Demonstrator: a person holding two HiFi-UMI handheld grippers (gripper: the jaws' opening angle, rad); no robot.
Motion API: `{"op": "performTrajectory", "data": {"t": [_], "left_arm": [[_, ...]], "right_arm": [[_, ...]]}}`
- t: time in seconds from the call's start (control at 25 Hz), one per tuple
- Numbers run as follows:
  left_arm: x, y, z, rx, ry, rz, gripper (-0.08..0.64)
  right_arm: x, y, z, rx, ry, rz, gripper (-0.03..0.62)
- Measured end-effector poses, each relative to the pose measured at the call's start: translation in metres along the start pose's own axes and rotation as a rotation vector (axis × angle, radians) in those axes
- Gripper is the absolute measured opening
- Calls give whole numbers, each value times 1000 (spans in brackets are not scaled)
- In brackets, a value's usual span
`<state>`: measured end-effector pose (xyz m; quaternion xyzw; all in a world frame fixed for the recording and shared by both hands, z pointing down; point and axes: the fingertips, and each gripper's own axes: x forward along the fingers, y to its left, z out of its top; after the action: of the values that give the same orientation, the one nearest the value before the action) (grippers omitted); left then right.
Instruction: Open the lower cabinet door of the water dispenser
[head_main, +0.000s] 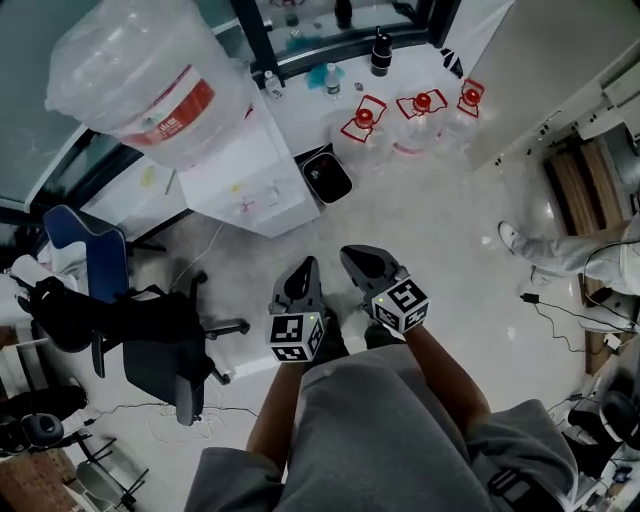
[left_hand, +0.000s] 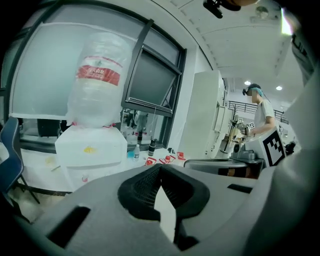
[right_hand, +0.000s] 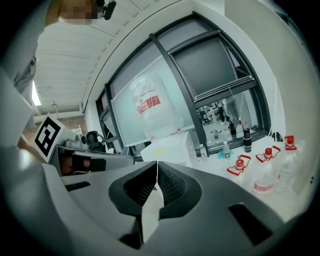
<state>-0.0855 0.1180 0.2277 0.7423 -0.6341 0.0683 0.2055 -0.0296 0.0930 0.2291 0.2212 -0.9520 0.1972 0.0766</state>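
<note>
The white water dispenser (head_main: 255, 175) stands at the upper left of the head view with a big clear bottle (head_main: 150, 75) on top. It lies well ahead of both grippers, and neither touches it. My left gripper (head_main: 305, 268) and right gripper (head_main: 356, 256) hang side by side over the floor, both shut with nothing between the jaws. The left gripper view shows the shut left gripper (left_hand: 160, 168) with the dispenser (left_hand: 90, 147) beyond at left, its lower front hidden by the gripper body. The right gripper view shows the shut right gripper (right_hand: 157, 165) and the dispenser (right_hand: 167, 149) behind it.
A black office chair (head_main: 160, 350) and a blue chair (head_main: 90, 250) stand at left. A black bin (head_main: 328, 177) sits right of the dispenser, with red-capped water jugs (head_main: 420, 115) behind. A person's leg and shoe (head_main: 540, 245) are at right, near floor cables (head_main: 560, 310).
</note>
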Motion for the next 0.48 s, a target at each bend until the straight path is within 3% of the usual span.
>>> {"op": "performTrajectory", "data": {"t": [0.48], "left_arm": [[42, 56, -8, 12, 96, -168, 11]], "right_arm": [[58, -26, -15, -26, 14, -170, 10]]}}
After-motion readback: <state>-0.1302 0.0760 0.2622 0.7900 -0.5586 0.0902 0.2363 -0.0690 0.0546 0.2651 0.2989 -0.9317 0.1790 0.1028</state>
